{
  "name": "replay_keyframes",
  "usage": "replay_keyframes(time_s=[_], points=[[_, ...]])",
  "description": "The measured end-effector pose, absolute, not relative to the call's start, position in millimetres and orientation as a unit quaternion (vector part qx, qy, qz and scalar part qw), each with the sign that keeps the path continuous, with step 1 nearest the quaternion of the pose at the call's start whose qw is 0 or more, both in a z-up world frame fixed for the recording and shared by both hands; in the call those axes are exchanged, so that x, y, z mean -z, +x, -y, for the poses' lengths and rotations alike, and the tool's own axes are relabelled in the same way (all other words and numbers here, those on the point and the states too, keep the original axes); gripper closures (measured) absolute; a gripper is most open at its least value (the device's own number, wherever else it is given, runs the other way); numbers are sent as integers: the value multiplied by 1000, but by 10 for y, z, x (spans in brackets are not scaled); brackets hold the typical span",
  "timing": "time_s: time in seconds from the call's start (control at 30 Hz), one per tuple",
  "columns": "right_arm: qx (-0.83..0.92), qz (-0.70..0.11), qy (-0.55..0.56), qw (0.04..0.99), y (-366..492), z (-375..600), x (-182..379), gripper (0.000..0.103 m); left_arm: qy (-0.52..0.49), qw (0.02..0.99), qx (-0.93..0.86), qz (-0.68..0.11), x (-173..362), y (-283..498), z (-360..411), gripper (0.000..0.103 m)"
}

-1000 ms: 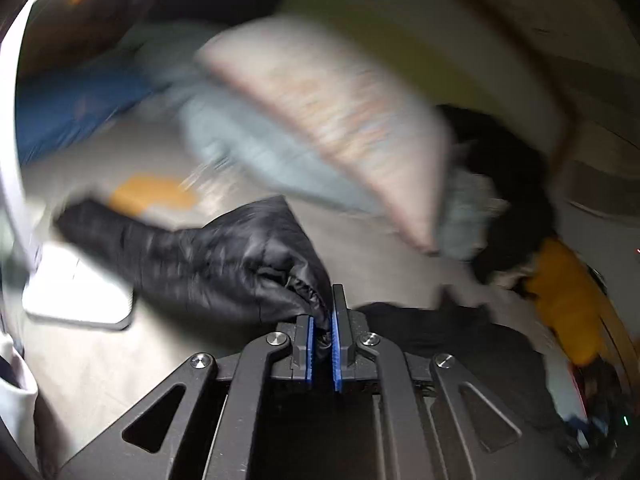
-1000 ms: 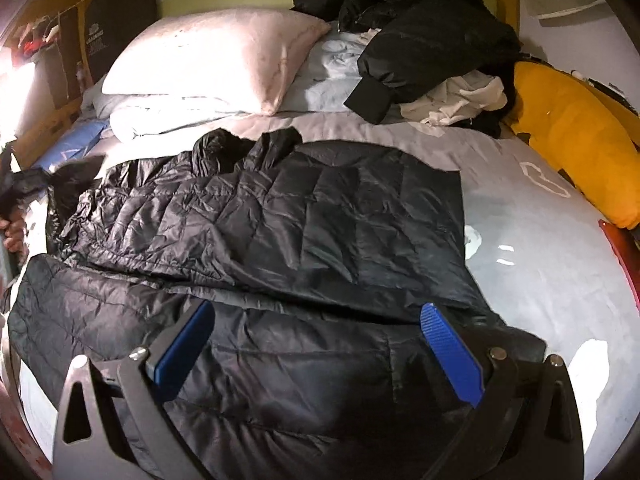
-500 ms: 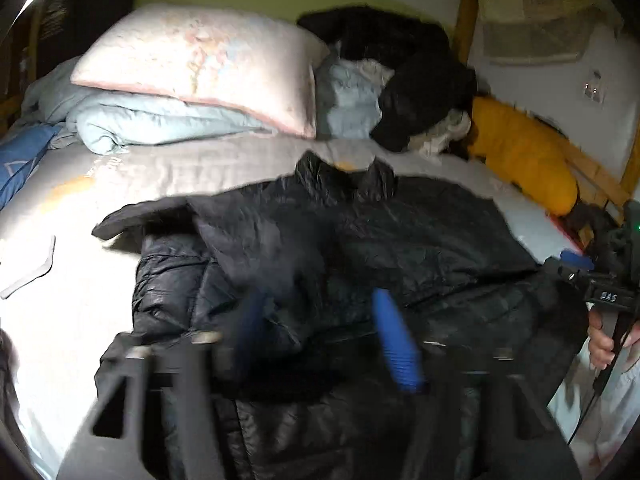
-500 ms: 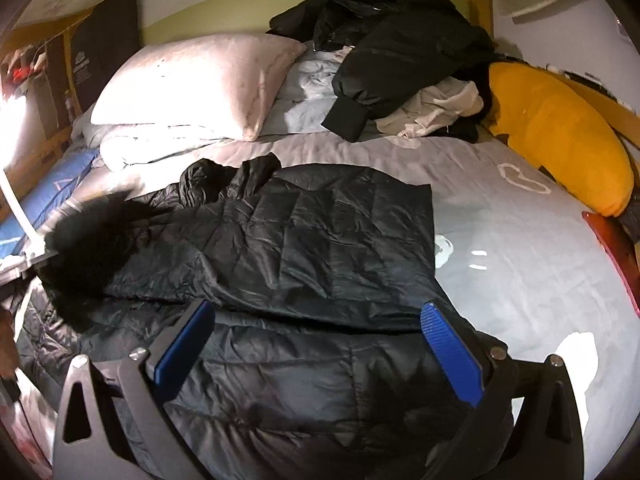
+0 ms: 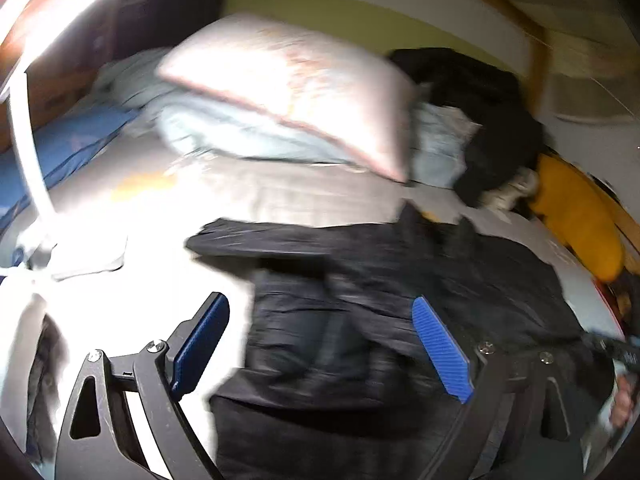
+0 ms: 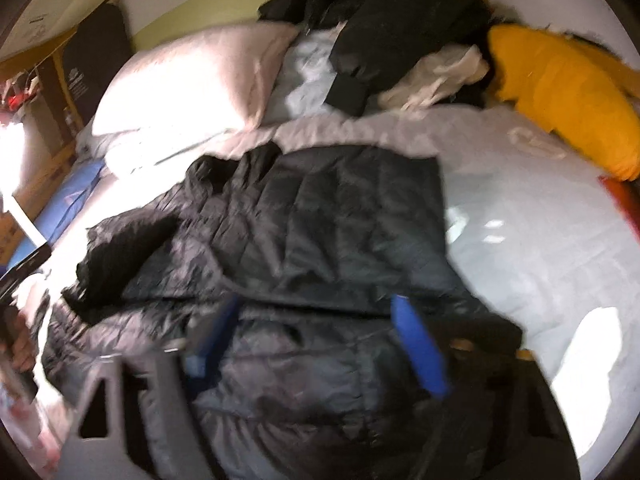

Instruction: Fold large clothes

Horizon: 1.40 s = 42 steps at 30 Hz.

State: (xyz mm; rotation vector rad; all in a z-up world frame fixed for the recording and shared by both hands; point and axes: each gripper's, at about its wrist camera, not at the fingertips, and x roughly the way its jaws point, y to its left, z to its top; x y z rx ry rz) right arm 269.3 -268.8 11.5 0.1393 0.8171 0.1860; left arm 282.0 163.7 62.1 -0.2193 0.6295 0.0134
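Note:
A black quilted puffer jacket [image 6: 320, 220] lies spread on the grey bed sheet [image 6: 520, 248], one sleeve [image 6: 120, 248] folded in across its left side. My right gripper [image 6: 316, 336] hovers over the jacket's near hem; its jaws are closing, the blue pads still apart with hem fabric lying between them. In the left wrist view the jacket [image 5: 400, 280] fills the lower right. My left gripper [image 5: 320, 344] sits at the jacket's left edge, jaws opening wide, holding nothing. Both views are motion-blurred.
A pale pink pillow [image 6: 192, 80] on a folded light-blue blanket [image 5: 240, 132] lies at the head of the bed. A pile of dark clothes [image 6: 380, 12] and a yellow cushion [image 6: 560, 92] sit at the back right. A person's hand [image 5: 622, 404] shows at the frame edge.
My left gripper let go of the black sleeve and opened wide, and its view swung across the bed. The sleeve now rests on the jacket. The right jaws have narrowed over the hem.

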Motion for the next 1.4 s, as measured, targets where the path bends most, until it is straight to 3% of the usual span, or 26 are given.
replay_keyframes(time_s=[0.1, 0.2, 0.47, 0.53, 0.57, 0.6, 0.63, 0.7, 0.77, 1.03, 1.4], points=[[-98, -406, 66, 906, 2705, 2661, -71, 80, -118, 939, -50, -318, -534, 2922, -1911, 11], [-100, -405, 59, 907, 2691, 2636, -59, 95, -160, 927, -65, -334, -436, 3115, -2205, 11], [-103, -377, 26, 920, 2649, 2569, -146, 99, -325, 855, -47, -402, -69, 3756, -2731, 12], [-101, -379, 27, 920, 2672, 2570, -146, 99, -356, 839, -41, -410, 41, 3875, -2785, 16], [-99, -379, 26, 920, 2680, 2566, -147, 99, -375, 830, -32, -411, 95, 3926, -2805, 24], [-97, -378, 23, 920, 2687, 2560, -145, 93, -391, 823, -25, -412, 149, 3983, -2817, 31], [-96, -378, 20, 921, 2690, 2549, -139, 88, -403, 817, -16, -411, 184, 4025, -2811, 48], [-90, -378, 15, 921, 2700, 2540, -117, 53, -399, 813, 4, -423, 209, 4123, -2761, 76], [-85, -375, 18, 923, 2702, 2558, -119, 50, -363, 828, -1, -428, 127, 4171, -2663, 98], [-70, -353, 41, 932, 2652, 2684, -266, 33, -225, 913, 52, -336, -821, 3829, -1893, 101], [-28, -326, 85, 941, 2585, 2998, -495, 29, -62, 951, 158, -259, -1735, 3257, -71, 101]])
